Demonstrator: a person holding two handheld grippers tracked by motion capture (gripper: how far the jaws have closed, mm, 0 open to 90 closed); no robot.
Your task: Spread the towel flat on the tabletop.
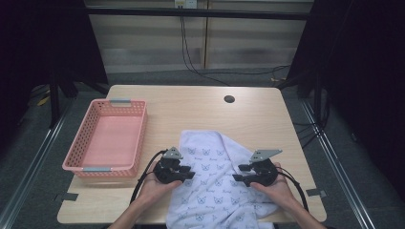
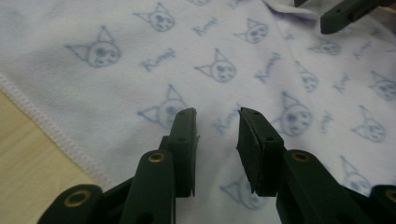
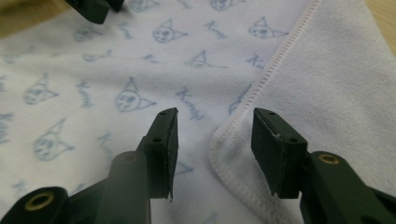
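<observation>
Dark curtains and a grey floor surround a light wood-grain table (image 1: 200, 109) with rounded corners and a round cable hole (image 1: 229, 99) near its far edge. On the near half lies a white towel (image 1: 215, 186) printed with pale blue cat heads and script lettering; its surface is soft, short-piled terry with a stitched hem, and its near end hangs over the table's front edge, cut off by the frame. In the right gripper view a folded-over flap shows the plain white, coarser looped side, with the hem curving between the jaws. The left gripper (image 1: 187, 172) rests at the towel's left edge and the right gripper (image 1: 239, 172) near its right edge, each in a hand entering from below. Both are black, angular, hard plastic with brass-coloured pivot screws and flat pads. The left gripper's jaws stand apart above the printed cloth with nothing clamped; the right gripper's jaws stand wider apart, also gripping nothing. A pink plastic basket (image 1: 76, 157) with perforated lattice walls and grey handle strips sits well apart at the table's left. Whether the pads touch the cloth cannot be determined.
</observation>
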